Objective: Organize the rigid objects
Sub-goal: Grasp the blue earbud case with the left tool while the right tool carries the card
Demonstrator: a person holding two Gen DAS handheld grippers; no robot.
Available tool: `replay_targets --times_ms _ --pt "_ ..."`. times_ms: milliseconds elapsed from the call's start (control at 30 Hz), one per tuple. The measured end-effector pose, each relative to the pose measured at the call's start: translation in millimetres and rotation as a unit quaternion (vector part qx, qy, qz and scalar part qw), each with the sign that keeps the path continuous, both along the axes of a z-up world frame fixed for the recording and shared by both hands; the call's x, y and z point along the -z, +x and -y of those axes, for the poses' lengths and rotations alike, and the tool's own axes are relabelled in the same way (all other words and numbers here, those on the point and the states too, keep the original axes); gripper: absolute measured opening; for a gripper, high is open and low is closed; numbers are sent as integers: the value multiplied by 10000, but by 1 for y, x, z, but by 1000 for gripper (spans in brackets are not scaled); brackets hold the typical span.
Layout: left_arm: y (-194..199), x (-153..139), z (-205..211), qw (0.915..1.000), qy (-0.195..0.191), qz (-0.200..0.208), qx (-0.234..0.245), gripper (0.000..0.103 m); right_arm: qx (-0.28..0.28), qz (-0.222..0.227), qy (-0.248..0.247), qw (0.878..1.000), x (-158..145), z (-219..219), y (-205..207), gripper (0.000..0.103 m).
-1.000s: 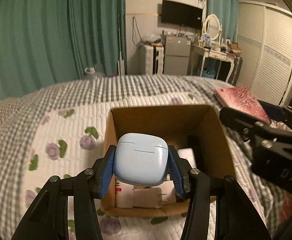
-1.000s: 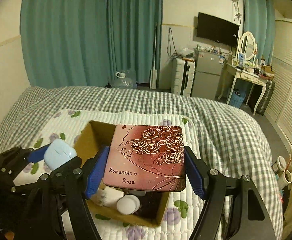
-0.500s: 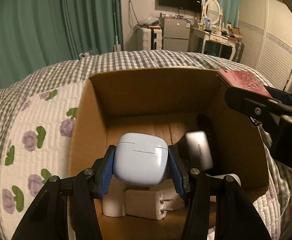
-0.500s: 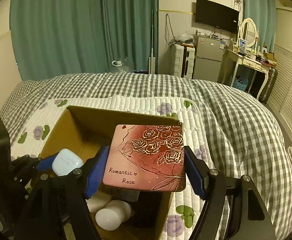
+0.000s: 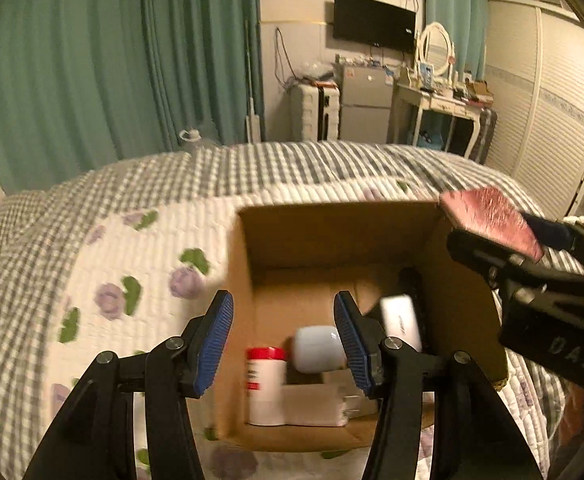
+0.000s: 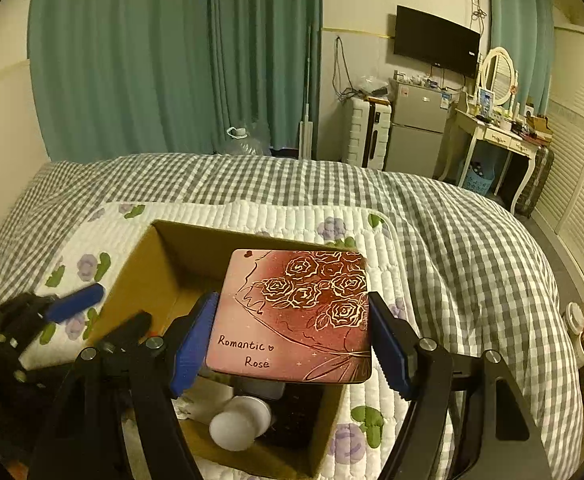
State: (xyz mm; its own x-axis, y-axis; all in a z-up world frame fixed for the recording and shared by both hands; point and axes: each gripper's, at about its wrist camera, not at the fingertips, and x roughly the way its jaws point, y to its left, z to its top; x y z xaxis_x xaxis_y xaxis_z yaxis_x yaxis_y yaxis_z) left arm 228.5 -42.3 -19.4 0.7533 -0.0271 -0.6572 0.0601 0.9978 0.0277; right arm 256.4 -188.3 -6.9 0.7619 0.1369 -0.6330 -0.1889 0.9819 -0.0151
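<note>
Teal curtains (image 6: 172, 60) covered the far wall of your bedroom, with a wall-mounted television (image 6: 435, 46) and a small grey fridge (image 6: 415, 132) to their right. Below them lay the bed (image 6: 451, 240), spread with a grey checked cover and a white quilted pad (image 5: 140, 264) printed with purple flowers.

On that pad stood your open cardboard box (image 5: 331, 236). Its contents were partly blurred in the left wrist view: a white bottle with a red cap (image 5: 265, 384) stood upright near the front-left corner, a pale blue earbud case (image 5: 315, 350) lay just to its right, a white rectangular device (image 5: 399, 320) leaned further right, and a white charger block (image 5: 311, 404) rested along the front wall.

Your right gripper (image 6: 292, 344) was clamped on a pink tin (image 6: 295, 316) decorated with gold roses and lettered "Romantic Rose". You held the tin flat above the right side of the box, both blue pads pressing on its edges.

Your left gripper (image 5: 284, 336) hung over the left half of the box with its jaws opening. Nothing sat between the pads; the earbud case lay below them inside the box, free of both fingers.
</note>
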Motion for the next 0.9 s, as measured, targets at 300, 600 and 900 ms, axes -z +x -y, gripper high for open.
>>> replay_targets --times_ms 300,600,900 --pt "12 -2 -33 9996 88 137 -228 55 -236 -427 -184 9986 34 -41 33 72" --pt "23 27 -41 9997 -50 -25 -240 55 -91 -482 -368 9981 62 -51 52 75" --pt "3 -14 -31 9994 -93 271 -180 55 -3 64 -253 9997 7 -31 30 76"
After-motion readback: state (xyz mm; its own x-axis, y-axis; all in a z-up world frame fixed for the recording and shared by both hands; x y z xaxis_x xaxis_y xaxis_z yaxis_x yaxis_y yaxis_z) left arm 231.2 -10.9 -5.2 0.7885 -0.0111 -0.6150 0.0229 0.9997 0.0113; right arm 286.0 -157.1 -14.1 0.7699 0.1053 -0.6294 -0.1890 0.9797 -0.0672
